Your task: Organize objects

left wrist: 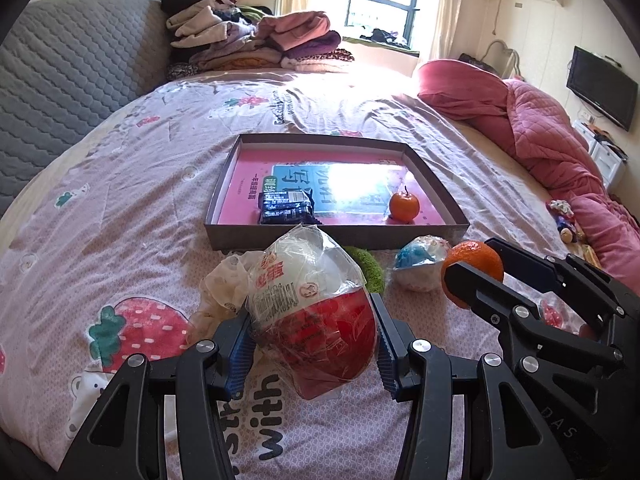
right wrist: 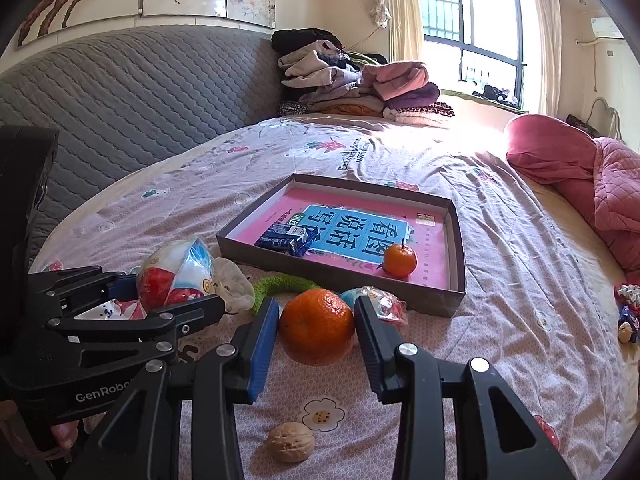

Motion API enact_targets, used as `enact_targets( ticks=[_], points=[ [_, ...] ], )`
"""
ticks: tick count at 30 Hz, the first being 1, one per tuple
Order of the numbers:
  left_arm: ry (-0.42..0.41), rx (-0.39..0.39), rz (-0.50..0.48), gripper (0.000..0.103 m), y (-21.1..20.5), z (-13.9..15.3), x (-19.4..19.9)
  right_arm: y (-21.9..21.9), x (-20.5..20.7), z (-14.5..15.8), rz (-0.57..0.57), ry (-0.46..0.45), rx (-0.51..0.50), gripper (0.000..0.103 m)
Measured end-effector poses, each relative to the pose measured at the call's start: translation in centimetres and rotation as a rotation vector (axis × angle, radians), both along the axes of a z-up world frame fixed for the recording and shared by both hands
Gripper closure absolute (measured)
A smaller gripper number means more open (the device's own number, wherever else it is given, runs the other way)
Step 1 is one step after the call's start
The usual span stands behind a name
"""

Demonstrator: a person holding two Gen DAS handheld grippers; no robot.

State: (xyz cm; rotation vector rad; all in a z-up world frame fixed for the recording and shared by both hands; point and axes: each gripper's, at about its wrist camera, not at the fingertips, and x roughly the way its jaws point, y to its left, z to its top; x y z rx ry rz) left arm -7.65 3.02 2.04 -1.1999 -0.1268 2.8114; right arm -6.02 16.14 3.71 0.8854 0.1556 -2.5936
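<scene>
While both fingers pinch a wrapped egg toy (left wrist: 316,316) and an orange (right wrist: 317,326), the bedsheet (right wrist: 500,320) lies sunlit.

box wall (right wrist: 332,276) ahead, green toy (right wrist: 280,282) and wrapped ball (left wrist: 420,262) before it, tray middle open

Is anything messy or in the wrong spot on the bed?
Nothing is spilled or broken. A walnut, a green fuzzy thing and a wrapped ball lie loose outside the tray.
</scene>
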Motion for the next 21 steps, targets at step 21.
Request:
enact_targets(
  ticks=[21],
  points=[
    [0.02, -0.012, 0.009, 0.05, -0.1, 1.0, -3.0, -0.4, -2.8, 2.2, 0.017, 0.062, 0.005, 0.063]
  ],
)
